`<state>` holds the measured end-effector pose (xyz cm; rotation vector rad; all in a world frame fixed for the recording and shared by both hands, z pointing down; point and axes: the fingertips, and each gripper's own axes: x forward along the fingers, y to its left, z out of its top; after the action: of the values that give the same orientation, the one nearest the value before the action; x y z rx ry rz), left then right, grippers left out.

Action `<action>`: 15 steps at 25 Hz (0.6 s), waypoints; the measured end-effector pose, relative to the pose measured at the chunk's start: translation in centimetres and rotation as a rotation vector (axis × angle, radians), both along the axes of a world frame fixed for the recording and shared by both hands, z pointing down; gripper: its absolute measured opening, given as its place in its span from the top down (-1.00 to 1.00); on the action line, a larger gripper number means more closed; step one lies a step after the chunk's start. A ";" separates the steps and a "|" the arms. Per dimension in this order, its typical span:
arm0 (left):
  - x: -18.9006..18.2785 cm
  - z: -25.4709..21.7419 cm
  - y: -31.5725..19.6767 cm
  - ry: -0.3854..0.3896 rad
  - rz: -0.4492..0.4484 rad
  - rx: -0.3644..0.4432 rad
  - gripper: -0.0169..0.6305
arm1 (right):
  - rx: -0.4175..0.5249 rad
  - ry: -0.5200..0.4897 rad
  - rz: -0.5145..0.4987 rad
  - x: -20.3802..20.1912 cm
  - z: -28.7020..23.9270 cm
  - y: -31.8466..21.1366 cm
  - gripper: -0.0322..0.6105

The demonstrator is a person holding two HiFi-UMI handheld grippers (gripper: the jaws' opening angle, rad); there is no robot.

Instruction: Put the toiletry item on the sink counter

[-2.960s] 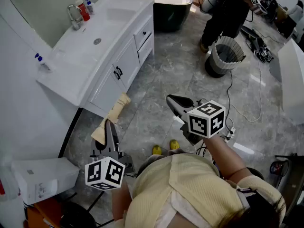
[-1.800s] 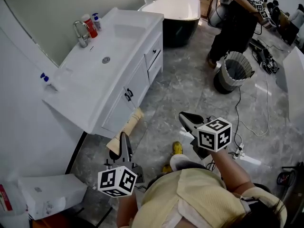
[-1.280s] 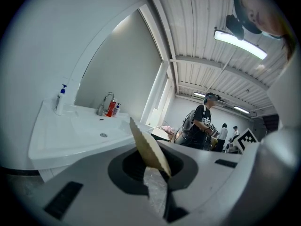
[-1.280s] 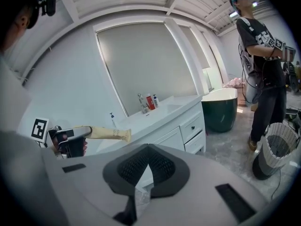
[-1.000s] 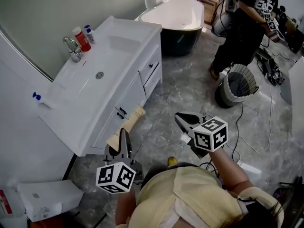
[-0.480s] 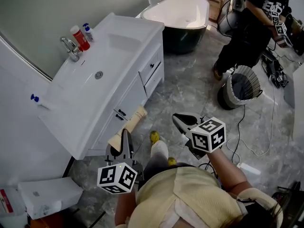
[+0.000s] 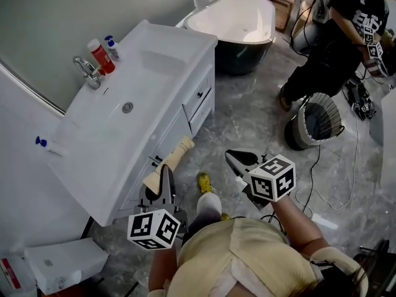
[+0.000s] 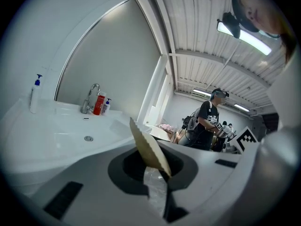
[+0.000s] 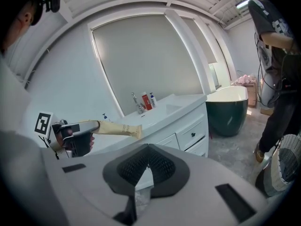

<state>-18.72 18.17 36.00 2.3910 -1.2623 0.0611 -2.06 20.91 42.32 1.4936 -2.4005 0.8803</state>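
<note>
- Status: carry stage, tube not yet placed. Left claw [image 7: 164,179] is clamped on the near end of the beige flat-crimped plastic tube [image 7: 176,156].
- The tube is in the air, angled up-right, just off the near front of the white vanity table [image 7: 182,42]. It hangs over the floor and is not touching the table.
- Right claw [image 7: 234,158] sits to the right, jaws together with nothing between them. Looks idle to me.
- Left to do: bring the tube over the table top, set it down, release.
- Table, left to right:
  - small blue-capped bottle [image 7: 43,145] at the near left edge
  - chrome tap [image 7: 86,73], red bottle [image 7: 98,48] and white pump bottle with blue top [image 7: 111,43] along the wall side
  - basin drain mid-table
  - flat rim further right, a likely drop spot
- Room: grey marble-look floor [image 7: 247,113]. A dark freestanding bathtub with white inside [image 7: 238,17] stands at the far end.
- Far right: a person in black [image 7: 340,42] and a ribbed grey bin [image 7: 315,121].
</note>
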 end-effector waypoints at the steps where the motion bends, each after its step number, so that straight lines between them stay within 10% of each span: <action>1: 0.0 0.1 -0.8 0.002 0.000 0.000 0.76 | 0.000 0.002 0.000 0.0 0.0 -0.7 0.82; 15: -0.8 0.5 -11.7 0.023 -0.022 -0.029 0.76 | -0.019 0.026 -0.045 -1.1 -0.1 -12.1 0.82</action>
<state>-19.52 6.43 36.46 2.3462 -1.2685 0.0447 -3.20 8.80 42.19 1.4300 -2.3905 0.8662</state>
